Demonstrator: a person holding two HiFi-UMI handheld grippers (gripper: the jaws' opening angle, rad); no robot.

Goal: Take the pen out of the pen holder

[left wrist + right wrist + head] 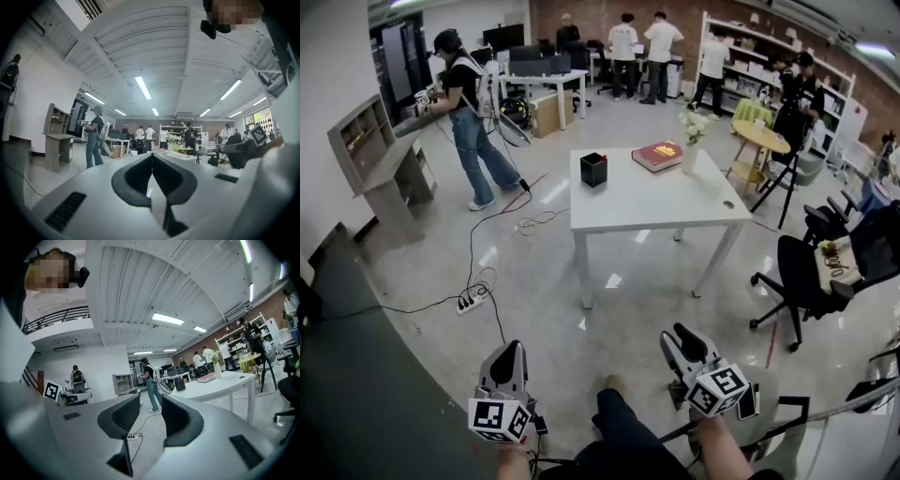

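1. The head view is showing the pen holder (593,170) sitting on the white table's (675,211) far left corner.
2. The left gripper (152,155) is holding its jaws pressed together, while the right gripper (150,399) is holding its jaws spread and empty.
3. Any pen is looking too small to make out.

A red hardcover book (657,155) lies just beside a white flower vase (689,157) on the white rectangular counter (647,202).
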